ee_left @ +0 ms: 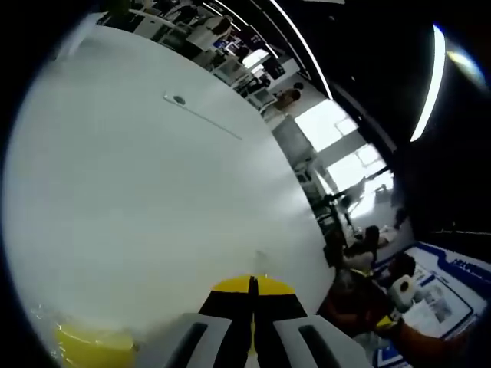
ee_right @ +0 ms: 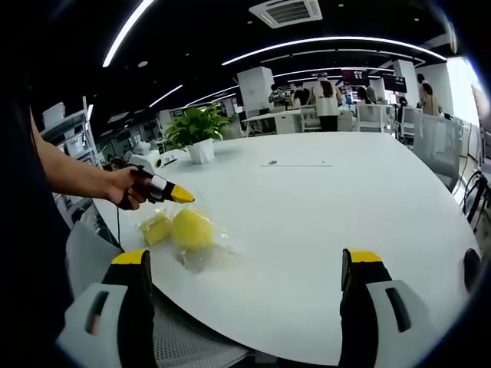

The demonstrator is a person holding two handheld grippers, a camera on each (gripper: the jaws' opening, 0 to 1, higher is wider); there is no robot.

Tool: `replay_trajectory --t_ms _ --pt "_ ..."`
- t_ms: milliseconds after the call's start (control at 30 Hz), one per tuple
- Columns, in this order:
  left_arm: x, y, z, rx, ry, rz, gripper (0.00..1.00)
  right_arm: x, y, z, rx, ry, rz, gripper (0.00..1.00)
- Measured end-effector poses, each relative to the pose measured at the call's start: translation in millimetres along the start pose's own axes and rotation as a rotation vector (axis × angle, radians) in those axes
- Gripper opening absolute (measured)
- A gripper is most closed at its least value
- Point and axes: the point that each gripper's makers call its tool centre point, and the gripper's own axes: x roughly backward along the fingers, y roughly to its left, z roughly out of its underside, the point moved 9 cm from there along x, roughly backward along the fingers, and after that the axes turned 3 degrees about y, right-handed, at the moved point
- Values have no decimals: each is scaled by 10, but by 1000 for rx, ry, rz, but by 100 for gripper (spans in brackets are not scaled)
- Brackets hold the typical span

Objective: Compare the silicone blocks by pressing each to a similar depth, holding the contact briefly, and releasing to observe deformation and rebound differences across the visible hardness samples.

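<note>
White table (ee_right: 345, 207), left gripper (ee_right: 181, 196) above yellow blocks (ee_right: 192, 228), right gripper (ee_right: 245, 264) gaping

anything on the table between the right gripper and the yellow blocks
No, in the right gripper view only bare white table lies between the open right gripper and the yellow blocks. The left gripper hovers just above them, jaws closed.
</note>
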Motion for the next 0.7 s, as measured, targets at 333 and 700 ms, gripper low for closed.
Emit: replay_trajectory --t_ms 333,700 --pt "63 -153 -143 -125 -32 25 0 -39 18 -56 10 -1 -10 96" --pt "163 -299 -307 -209 -69 59 0 -47 17 -59 12 0 -13 96"
